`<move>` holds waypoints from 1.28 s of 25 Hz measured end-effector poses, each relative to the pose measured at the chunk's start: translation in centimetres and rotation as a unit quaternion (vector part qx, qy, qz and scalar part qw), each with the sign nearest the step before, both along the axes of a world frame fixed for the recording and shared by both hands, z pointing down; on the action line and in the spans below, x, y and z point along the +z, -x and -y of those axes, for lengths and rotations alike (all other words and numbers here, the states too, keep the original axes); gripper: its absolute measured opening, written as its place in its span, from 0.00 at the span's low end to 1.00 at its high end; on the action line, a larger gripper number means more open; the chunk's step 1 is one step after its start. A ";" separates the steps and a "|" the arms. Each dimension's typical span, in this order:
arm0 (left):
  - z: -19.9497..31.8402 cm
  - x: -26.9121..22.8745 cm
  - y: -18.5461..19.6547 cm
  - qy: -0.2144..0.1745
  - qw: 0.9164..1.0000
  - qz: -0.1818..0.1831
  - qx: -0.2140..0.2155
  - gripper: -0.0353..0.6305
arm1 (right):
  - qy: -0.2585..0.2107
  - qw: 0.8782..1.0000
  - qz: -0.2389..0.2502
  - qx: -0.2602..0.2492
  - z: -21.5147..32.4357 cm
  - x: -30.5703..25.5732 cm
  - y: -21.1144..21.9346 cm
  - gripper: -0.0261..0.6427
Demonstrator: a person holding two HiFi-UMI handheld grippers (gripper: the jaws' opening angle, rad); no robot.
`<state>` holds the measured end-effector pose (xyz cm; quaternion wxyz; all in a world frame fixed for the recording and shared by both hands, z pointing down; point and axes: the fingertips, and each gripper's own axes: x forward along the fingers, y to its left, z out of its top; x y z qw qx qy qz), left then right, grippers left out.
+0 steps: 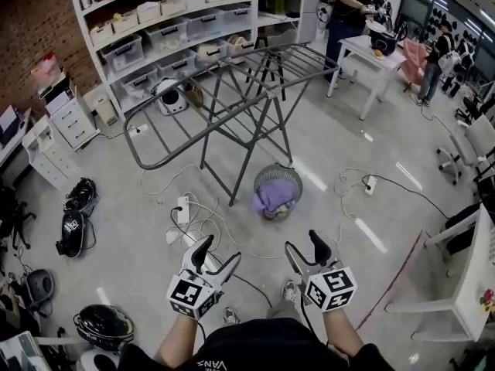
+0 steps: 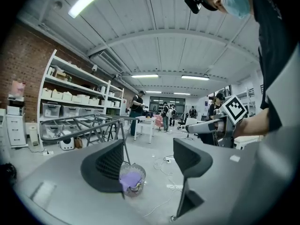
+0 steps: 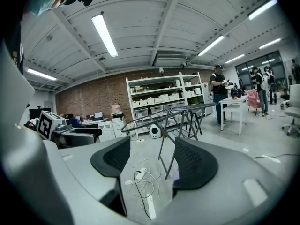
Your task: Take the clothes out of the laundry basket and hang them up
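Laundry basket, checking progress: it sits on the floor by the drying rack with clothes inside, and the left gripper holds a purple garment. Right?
No. The left gripper holds nothing: the left gripper view shows its jaws apart, empty, with the purple garment lying in the laundry basket by the drying rack.

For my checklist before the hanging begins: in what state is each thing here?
laundry basket: upright, clothes inside
drying rack: unfolded, nothing hanging on it
left tongs: open, empty
right tongs: open, empty
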<state>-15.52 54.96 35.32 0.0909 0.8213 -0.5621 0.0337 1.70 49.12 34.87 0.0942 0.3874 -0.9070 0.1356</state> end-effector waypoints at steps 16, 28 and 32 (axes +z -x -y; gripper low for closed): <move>13.2 1.7 -9.3 0.025 0.995 -0.010 -0.099 0.52 | 0.020 0.995 -0.014 -0.101 15.4 1.9 -7.3 0.47; 20.7 5.5 -6.0 0.057 0.993 -0.017 -0.099 0.52 | 0.061 0.994 -0.021 -0.091 22.1 6.2 -4.9 0.47; 24.6 6.3 -3.8 0.068 0.995 -0.021 -0.074 0.52 | 0.071 0.994 -0.030 -0.071 25.1 7.0 -2.7 0.47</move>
